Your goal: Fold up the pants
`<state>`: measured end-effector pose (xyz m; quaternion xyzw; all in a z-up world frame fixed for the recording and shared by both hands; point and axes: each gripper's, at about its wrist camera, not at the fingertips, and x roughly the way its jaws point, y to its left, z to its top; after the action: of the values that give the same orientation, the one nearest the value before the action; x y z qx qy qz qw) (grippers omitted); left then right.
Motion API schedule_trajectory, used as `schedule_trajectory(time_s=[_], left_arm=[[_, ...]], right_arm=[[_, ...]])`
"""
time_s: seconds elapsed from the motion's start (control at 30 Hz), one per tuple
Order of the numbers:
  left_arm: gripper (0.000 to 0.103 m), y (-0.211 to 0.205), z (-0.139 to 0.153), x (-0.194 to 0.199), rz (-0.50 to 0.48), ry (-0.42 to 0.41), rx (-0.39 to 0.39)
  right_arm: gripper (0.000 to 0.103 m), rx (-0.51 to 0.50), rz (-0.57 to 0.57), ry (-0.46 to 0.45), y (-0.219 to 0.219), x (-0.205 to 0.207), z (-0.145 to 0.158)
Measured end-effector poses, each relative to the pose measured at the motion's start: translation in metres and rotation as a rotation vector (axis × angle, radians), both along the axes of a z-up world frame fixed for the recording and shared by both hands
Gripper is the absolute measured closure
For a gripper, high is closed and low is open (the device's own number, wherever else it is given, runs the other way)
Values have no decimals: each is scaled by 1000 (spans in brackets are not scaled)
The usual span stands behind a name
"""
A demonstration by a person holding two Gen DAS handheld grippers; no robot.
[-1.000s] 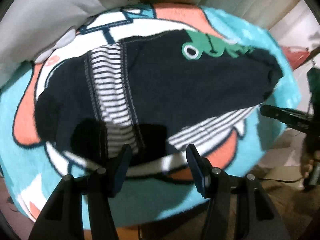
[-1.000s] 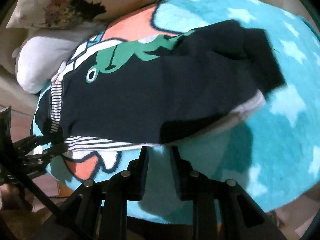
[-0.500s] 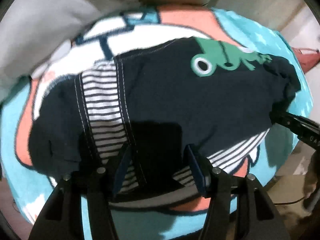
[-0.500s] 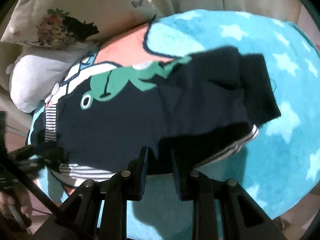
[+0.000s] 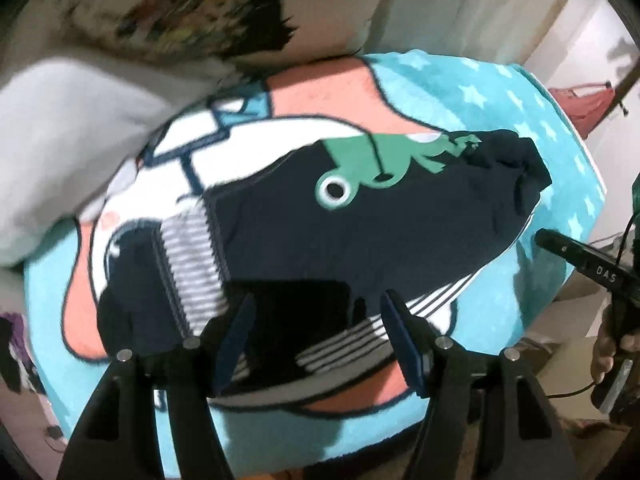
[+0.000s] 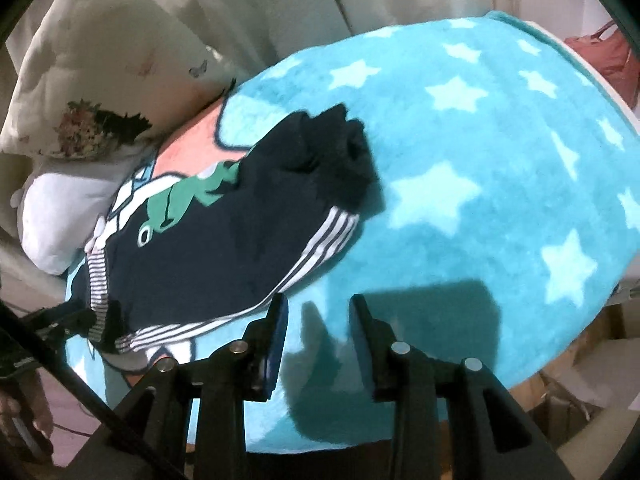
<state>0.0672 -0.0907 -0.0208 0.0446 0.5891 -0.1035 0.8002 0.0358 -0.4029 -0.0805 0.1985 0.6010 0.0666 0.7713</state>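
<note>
Pants [image 5: 360, 232]: dark, folded lengthwise on the blanket [image 6: 480, 160], long axis crossing ahead of both my grippers. Left gripper [image 5: 316, 340]: opening, empty, nearest over the waistband end. Right gripper [image 6: 318, 320]: opening, empty, beside the hem end.

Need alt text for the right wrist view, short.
Navy pants with a green frog print and striped trim lie folded on a turquoise star blanket. The right gripper hangs beside them, jaws opening, nothing between them. Pillows sit behind.
</note>
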Motion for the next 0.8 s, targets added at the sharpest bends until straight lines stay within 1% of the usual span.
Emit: schedule_trajectory(time_s=[0.03,0.13,0.33,0.37,0.43,0.5,0.53,0.63,0.73,0.8], left_arm=[[38,-6,1,2,-10,-5,14],[38,-21,4,6,-37,-9,36],[38,-45,6,19,-67,-23,79],[38,-49,7,23,-55,-8,73],[38,-55,9,33,-62,-6,57],[38,-62,11,47,-70,0,20],[38,-66,12,53,-74,1,6],[38,-85,12,76,-103,8,-40],[38,-109,5,100,-132,35,-96],[38,-128,-1,115,-153,60,-149]], right_arm=[[68,-2,-3,-7,-1,1,1],[63,1,-12,-25,-8,2,2],[61,32,-39,-47,-27,2,0],[60,39,-42,-52,-29,3,0],[55,56,-48,-65,-33,4,1],[47,74,-52,-77,-37,6,1],[45,81,-52,-82,-38,6,1],[44,95,-45,-86,-39,10,-3],[44,104,-28,-82,-39,18,-11],[44,114,-19,-82,-38,21,-16]])
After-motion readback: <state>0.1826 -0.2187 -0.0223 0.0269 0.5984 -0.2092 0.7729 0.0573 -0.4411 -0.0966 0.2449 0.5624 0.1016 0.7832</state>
